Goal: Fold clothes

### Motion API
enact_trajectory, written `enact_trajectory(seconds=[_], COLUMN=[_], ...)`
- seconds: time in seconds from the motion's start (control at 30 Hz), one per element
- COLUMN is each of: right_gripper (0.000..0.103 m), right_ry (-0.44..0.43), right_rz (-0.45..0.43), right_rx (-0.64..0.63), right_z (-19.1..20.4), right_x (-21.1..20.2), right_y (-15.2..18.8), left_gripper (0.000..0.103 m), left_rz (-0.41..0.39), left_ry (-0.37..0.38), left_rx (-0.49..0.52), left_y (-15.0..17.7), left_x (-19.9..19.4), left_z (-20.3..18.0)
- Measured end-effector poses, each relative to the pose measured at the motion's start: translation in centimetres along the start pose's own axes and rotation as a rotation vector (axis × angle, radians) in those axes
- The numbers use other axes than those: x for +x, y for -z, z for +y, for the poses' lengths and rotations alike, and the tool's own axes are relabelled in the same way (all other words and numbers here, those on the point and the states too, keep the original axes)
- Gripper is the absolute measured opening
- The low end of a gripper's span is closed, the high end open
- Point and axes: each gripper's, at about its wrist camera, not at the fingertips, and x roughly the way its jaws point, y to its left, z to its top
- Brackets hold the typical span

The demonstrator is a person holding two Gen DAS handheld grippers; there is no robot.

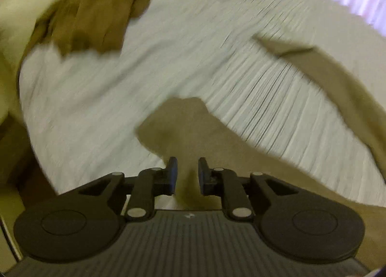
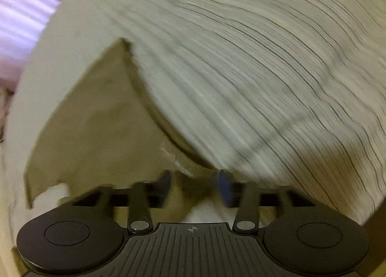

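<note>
Left wrist view: the left gripper [image 1: 187, 175], fingers slightly apart and holding nothing, hangs over tan cloth [image 1: 183, 129] beside the striped white garment [image 1: 168, 59]; a brown garment [image 1: 96, 16] lies beyond. Right wrist view, blurred: the right gripper [image 2: 195, 185], fingers apart, sits at the striped garment's edge, so the next grasp probably needs a clean hem.

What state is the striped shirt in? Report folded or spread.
Spread: the striped shirt lies open across the beige surface, sleeve extended, no folds made.
</note>
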Motion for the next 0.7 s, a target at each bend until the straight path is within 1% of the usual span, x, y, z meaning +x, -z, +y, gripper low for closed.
enact_trajectory(seconds=[0.07, 0.1, 0.17, 0.3, 0.47, 0.53, 0.67, 0.7], right_gripper=[0.054, 0.054, 0.054, 0.054, 0.054, 0.054, 0.053, 0.051], right_ry=[-0.015, -0.027, -0.046, -0.090, -0.092, -0.094, -0.076, -0.064], right_rz=[-0.010, -0.016, -0.029, -0.060, -0.088, -0.102, -0.115, -0.118], right_rx=[0.041, 0.059, 0.087, 0.119, 0.141, 0.151, 0.135, 0.116], right_z=[-0.9, -1.2, -1.5, -1.4, -1.3, -1.5, -1.1, -0.8], right_x=[0.2, 0.3, 0.4, 1.3, 2.8, 3.2, 3.2, 3.2], right_y=[0.3, 0.4, 0.4, -0.8, -0.5, -0.4, -0.2, -0.3], left_gripper=[0.020, 0.025, 0.027, 0.031, 0.040, 0.042, 0.040, 0.022], left_rz=[0.035, 0.046, 0.052, 0.035, 0.013, 0.012, 0.023, 0.026], left_ry=[0.006, 0.005, 0.014, 0.024, 0.036, 0.031, 0.041, 0.043], left_rx=[-0.036, -0.045, -0.055, -0.132, -0.227, -0.237, -0.242, -0.243], left_y=[1.2, 1.8, 2.3, 1.7, 0.9, 0.3, -1.0, -1.3], left_x=[0.8, 1.0, 1.2, 2.1, 3.2, 4.3, 6.6, 7.2], left_z=[0.4, 0.5, 0.5, 1.7, 3.3, 3.6, 3.8, 3.8])
